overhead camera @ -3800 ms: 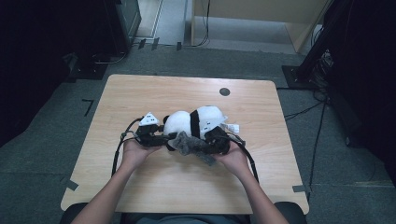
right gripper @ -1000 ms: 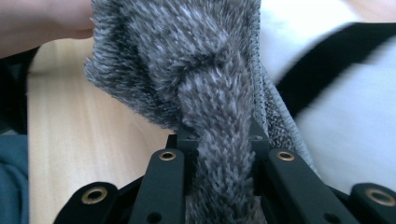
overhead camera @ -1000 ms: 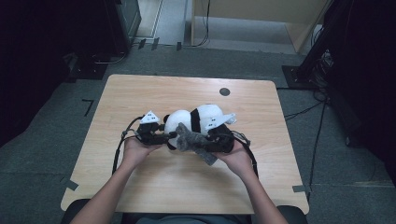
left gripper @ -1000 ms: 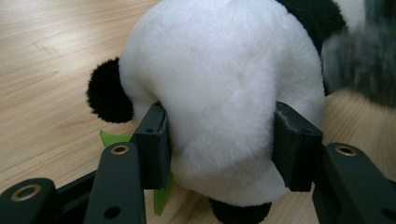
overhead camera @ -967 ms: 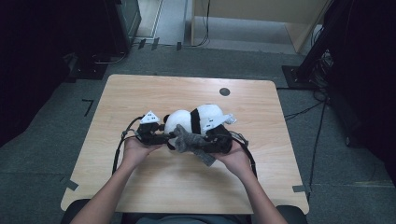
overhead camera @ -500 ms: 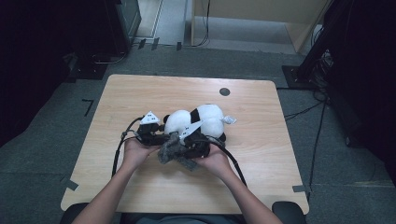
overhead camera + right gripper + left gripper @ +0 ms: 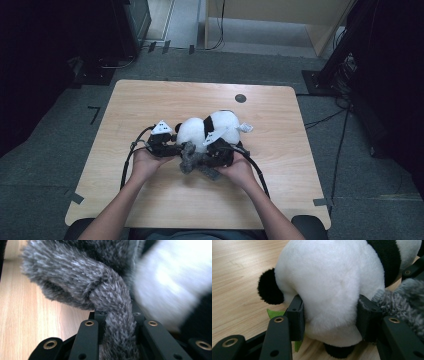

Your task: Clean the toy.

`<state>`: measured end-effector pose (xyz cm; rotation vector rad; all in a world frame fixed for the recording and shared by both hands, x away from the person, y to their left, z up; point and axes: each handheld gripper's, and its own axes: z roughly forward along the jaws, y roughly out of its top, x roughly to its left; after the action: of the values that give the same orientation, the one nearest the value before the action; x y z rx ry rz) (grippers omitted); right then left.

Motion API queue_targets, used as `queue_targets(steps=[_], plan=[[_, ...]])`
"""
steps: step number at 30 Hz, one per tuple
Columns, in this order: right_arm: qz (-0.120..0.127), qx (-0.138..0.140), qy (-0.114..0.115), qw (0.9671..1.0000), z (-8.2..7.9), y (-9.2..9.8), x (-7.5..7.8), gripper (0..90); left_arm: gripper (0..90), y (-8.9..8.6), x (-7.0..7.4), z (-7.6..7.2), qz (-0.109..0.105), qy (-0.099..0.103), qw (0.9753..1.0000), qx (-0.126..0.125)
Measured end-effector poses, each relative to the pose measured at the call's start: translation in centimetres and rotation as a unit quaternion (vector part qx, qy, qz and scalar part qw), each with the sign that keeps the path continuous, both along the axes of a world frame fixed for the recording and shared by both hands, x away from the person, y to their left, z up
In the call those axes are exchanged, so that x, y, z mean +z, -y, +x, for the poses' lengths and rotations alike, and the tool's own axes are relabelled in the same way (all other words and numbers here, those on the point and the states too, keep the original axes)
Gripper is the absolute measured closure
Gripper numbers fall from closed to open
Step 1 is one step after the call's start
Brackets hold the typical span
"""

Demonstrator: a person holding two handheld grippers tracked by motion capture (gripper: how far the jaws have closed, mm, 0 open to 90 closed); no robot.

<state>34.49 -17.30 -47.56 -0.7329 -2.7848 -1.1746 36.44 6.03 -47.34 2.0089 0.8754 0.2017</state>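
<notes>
1. My left gripper (image 7: pixel 329 317) is clamped on the head of the panda plush (image 7: pixel 329 282); in the left gripper view both jaws press into the white fur from either side. The panda lies on the wooden table (image 7: pixel 150 105), near its middle, with its body stretching away from me to the right.
2. My right gripper (image 7: pixel 117 322) is closed on a strip of the grey furry cloth (image 7: pixel 82 282): in the right gripper view the strip runs down between the jaws, and the rest bunches up above them, against the panda.
3. Risk one: the left grip sits on soft, rounded stuffing. If I pull or lift sharply, I judge the head could squeeze out from between the jaws and the panda would roll off toward the far side.
4. Risk two: the right jaws hold only a narrow, fluffy strip. A tug could let it slide through, and the cloth would drop short of where I want it.
5. Risk three: both grippers work very close together in the high view, right gripper (image 7: pixel 220 155) almost touching the left one (image 7: pixel 165 145). Moving further inward could knock the jaws together or snag a cable.
6. Compared with half a second ago, my right hand has swung back out to the right, and the grey cloth has come with it, now sitting between the two grippers. Against the frame from nearly four seconds ago, the panda lies in much the same place and the left gripper has hardly moved.
</notes>
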Motion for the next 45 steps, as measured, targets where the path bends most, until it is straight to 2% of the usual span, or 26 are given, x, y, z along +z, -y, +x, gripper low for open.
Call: queue_targets(steps=[5, 10, 17, 28, 35, 41, 45], plan=[[-0.009, -0.014, -0.003, 0.9999, 0.2, 1.5, 0.4, 75.2, 49.2, 0.0, 0.0, 0.0, -0.001, -0.003, 1.0, 0.001], [-0.033, -0.032, 0.005, 0.9989, 0.2, 3.4, 0.8, 75.4, 49.3, 0.0, 0.0, 0.1, -0.003, -0.004, 1.0, 0.0], [-0.045, -0.049, -0.004, 0.9978, 0.3, 5.7, 1.1, 75.4, 49.2, -0.1, 0.1, 0.2, -0.006, -0.006, 1.0, -0.001], [-0.04, -0.085, -0.013, 0.9955, 0.4, 9.9, 1.5, 75.2, 48.8, -0.1, 0.1, 0.4, -0.003, -0.004, 1.0, -0.002], [-0.035, -0.104, -0.017, 0.9938, 0.7, 11.6, 1.2, 74.9, 49.0, -0.2, 0.1, 0.5, -0.006, -0.006, 1.0, -0.004], [-0.036, -0.129, -0.015, 0.9908, 1.0, 13.2, 1.1, 74.6, 49.2, -0.2, 0.1, 0.5, -0.006, -0.007, 0.9999, -0.005], [-0.035, -0.158, -0.017, 0.9867, 1.3, 14.7, 1.1, 74.6, 49.2, -0.2, 0.1, 0.5, -0.007, -0.007, 0.9999, -0.004]])
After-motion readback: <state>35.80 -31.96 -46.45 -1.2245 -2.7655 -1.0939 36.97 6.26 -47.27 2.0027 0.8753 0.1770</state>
